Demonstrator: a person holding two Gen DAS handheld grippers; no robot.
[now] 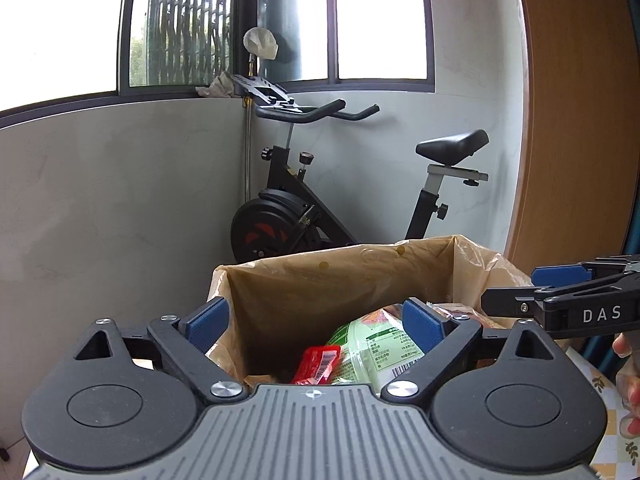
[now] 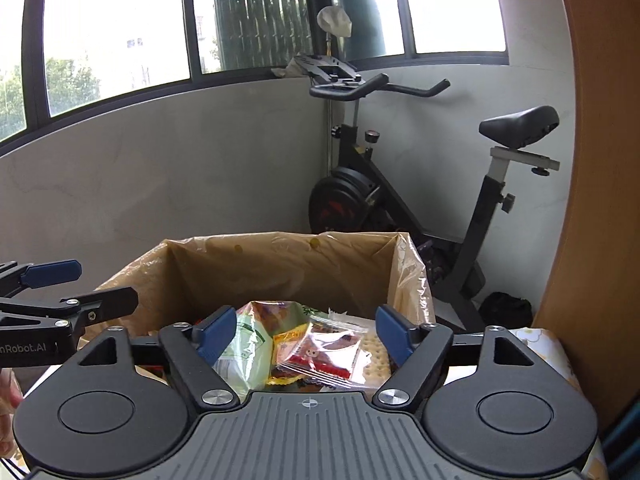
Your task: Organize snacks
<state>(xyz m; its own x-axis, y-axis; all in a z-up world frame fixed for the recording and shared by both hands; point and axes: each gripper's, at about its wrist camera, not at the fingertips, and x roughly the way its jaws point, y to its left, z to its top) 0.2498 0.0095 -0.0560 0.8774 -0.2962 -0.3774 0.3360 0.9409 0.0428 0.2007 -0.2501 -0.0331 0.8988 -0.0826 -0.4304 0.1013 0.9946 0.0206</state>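
A cardboard box (image 1: 304,280) lined with clear plastic holds several snack packets. The left wrist view shows a green packet (image 1: 372,344) and a red packet (image 1: 316,364) inside it. My left gripper (image 1: 316,320) hovers open over the box's near side with nothing between its blue pads. The right gripper (image 1: 516,286) reaches in from the right, also open. In the right wrist view the box (image 2: 280,264) shows the green packet (image 2: 244,348), a clear packet with red print (image 2: 328,348) and pale crackers (image 2: 374,356). My right gripper (image 2: 306,330) is open and empty above them; the left gripper (image 2: 108,282) is at the left.
An exercise bike (image 1: 304,208) stands in the corner behind the box, under a window. A wooden panel (image 2: 592,200) rises at the right. The box rests on a patterned tablecloth (image 2: 540,340). A person's fingers (image 1: 628,372) show at the right edge.
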